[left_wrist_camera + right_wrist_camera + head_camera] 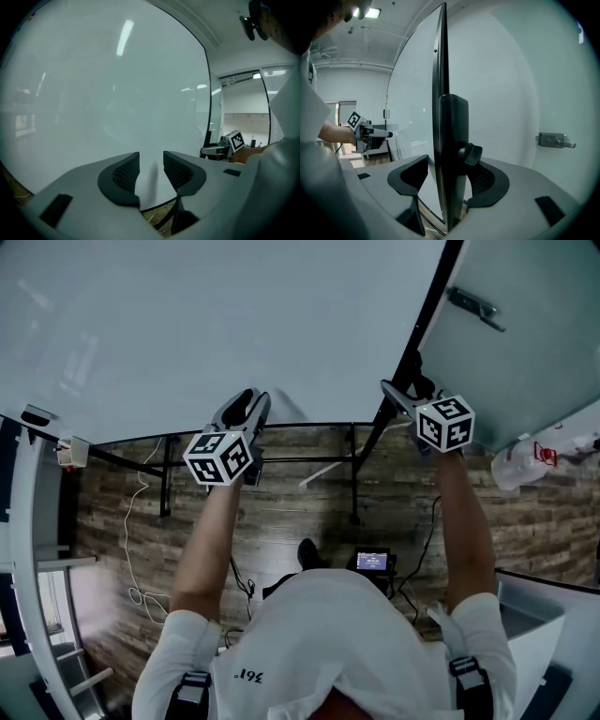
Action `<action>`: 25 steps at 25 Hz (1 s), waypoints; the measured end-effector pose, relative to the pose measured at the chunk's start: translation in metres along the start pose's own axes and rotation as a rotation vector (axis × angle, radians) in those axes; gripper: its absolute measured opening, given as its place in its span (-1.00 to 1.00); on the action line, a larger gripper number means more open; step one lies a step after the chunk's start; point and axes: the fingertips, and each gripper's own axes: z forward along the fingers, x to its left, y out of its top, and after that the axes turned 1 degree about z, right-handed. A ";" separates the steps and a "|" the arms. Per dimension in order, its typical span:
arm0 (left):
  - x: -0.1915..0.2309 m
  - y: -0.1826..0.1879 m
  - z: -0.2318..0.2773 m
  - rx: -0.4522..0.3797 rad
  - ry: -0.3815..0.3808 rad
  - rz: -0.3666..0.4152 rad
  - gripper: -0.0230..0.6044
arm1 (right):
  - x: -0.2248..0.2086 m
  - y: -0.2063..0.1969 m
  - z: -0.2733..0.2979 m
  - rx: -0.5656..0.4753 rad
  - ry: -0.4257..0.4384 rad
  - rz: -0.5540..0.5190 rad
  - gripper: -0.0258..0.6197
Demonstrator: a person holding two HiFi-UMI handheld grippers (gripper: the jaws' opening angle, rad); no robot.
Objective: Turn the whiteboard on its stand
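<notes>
The big whiteboard (234, 324) fills the top of the head view, tilted on its black stand (354, 474). My left gripper (253, 401) points at the board's face just above its lower edge; its jaws stand a little apart with only the white surface (117, 93) behind the gap (151, 171). My right gripper (396, 390) is at the board's right side. There its jaws (447, 171) sit on either side of the black side frame (439, 70) and the upright with its knob (469, 153).
A white panel with a metal latch (553, 139) stands right of the frame. A plastic bottle (525, 460) lies at the right. Cables (136, 549) and a small screen device (372, 562) are on the wood floor. A white frame (28, 549) stands left.
</notes>
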 end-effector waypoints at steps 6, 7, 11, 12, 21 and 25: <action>-0.001 -0.005 0.001 0.011 -0.009 0.000 -0.45 | -0.007 0.004 0.003 0.004 -0.018 0.005 -0.07; -0.003 -0.005 -0.001 0.012 -0.012 0.000 -0.45 | -0.008 0.004 0.001 0.004 -0.022 0.005 -0.07; -0.005 -0.008 -0.003 0.017 -0.018 -0.003 -0.45 | -0.015 0.005 0.006 0.010 -0.022 0.011 -0.07; -0.005 -0.009 -0.003 0.019 -0.020 -0.003 -0.45 | -0.017 0.005 0.007 0.011 -0.020 0.014 -0.07; -0.019 -0.011 -0.008 0.029 -0.051 -0.011 -0.45 | -0.010 0.002 0.000 0.028 -0.001 0.032 -0.07; -0.024 -0.007 -0.007 0.027 -0.065 -0.004 -0.45 | -0.008 0.001 0.001 0.049 0.002 0.045 -0.08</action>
